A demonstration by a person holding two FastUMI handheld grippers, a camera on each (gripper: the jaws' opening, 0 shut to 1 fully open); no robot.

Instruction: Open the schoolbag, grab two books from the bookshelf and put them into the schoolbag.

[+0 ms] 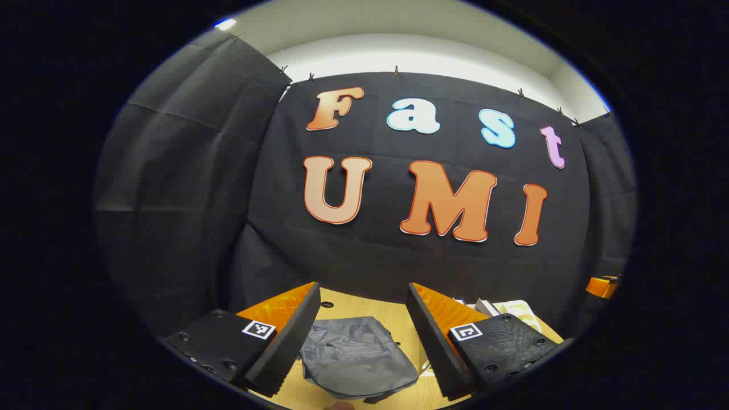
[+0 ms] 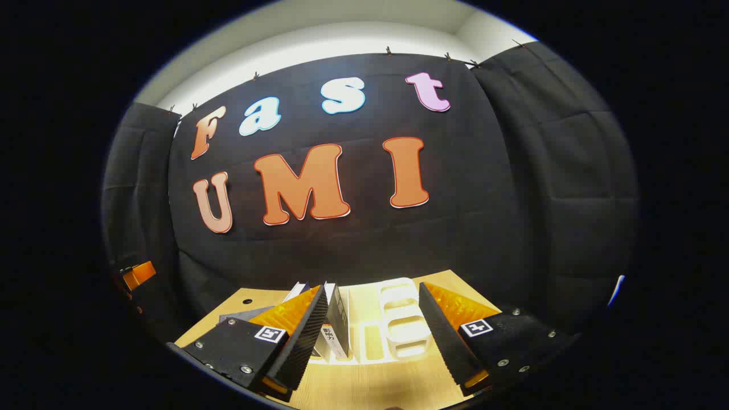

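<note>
While both tools hang high above the wooden counter (image 1: 342, 302), nothing of the task looks started: the grey schoolbag (image 1: 356, 356) lies flat and seemingly zipped on the near part of the counter, right below the left hand-held gripper (image 1: 361, 336), whose fingers stand wide apart with nothing between them. In the right gripper view the right hand-held gripper (image 2: 370, 336) is likewise spread and empty, aimed at the white bookshelf (image 2: 398, 330), where a few books (image 2: 336, 324) stand upright at its left end.

Risks, as I judge them: the bag is soft and slack, so pulling at its zipper with one tool could drag the whole bag across the counter instead of opening it; the other tool would likely need to pin the fabric. The zipper pull is too small to make out here, so a blind pinch could catch cloth only. At the shelf, the books stand close together, and a wide grab might take more than one or topple the neighbours.

Room: the bag sits left of the shelf, apparently just beside it, with bare counter beyond it toward the far cloth wall (image 1: 398, 262). The shelf stands close to the far edge, so approach from above or the near side seems freest.
</note>
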